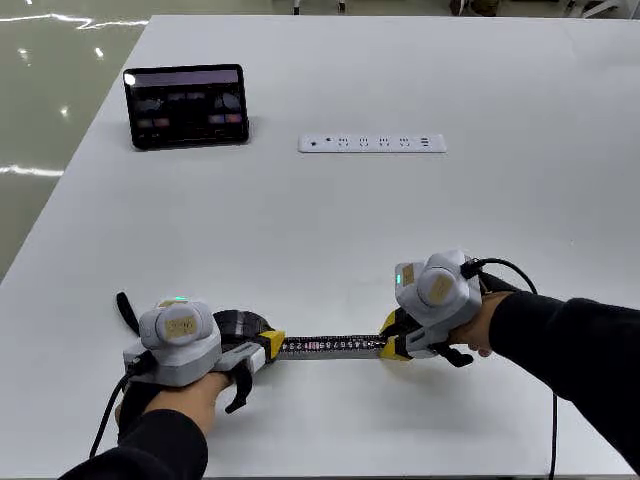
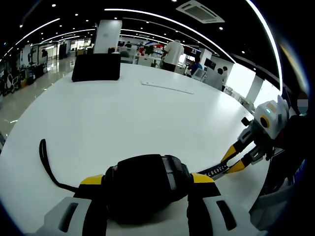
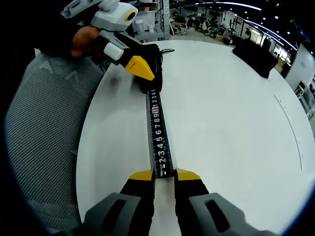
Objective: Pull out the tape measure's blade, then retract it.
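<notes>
Now the left tongs (image 2: 147, 178) are clamping the black tape measure case (image 2: 145, 196) resting on the white worktop (image 1: 350, 220), while the right tongs (image 3: 164, 176) are apparently pinching the tip of the blade (image 3: 157, 132), which is lying drawn out flat between them.

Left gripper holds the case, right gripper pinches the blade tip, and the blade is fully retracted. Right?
No. The blade is pulled out, not retracted: the right gripper view shows it stretched across the table from the case in the left gripper to the right gripper pinching its tip.
</notes>
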Demonstrator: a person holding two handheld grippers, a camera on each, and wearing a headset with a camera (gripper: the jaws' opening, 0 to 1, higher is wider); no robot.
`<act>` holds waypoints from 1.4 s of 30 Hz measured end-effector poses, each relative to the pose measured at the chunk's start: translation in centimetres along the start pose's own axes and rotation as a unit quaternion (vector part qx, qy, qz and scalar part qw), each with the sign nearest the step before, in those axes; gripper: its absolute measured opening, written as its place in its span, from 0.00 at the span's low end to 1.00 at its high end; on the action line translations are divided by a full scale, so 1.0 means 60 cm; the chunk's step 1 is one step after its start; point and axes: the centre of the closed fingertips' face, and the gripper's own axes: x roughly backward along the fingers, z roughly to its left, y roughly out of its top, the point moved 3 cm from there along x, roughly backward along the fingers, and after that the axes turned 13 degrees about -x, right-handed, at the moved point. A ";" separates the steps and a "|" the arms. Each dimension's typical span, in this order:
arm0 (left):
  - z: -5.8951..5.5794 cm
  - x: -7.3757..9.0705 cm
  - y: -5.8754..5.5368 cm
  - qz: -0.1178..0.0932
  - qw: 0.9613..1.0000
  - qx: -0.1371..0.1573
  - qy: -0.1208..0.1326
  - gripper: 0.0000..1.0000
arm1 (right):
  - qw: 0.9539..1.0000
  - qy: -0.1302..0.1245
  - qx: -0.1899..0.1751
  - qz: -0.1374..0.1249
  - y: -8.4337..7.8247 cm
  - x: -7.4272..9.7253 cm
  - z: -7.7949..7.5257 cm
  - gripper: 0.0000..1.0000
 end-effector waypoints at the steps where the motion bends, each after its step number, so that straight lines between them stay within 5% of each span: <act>1: 0.000 0.000 0.000 0.000 1.000 0.000 0.000 0.61 | 1.000 0.000 0.001 0.000 0.000 0.000 0.000 0.10; 42: 0.000 0.000 0.002 -0.001 1.000 0.013 -0.005 0.61 | 1.000 0.008 -0.005 -0.007 0.033 -0.026 0.013 0.10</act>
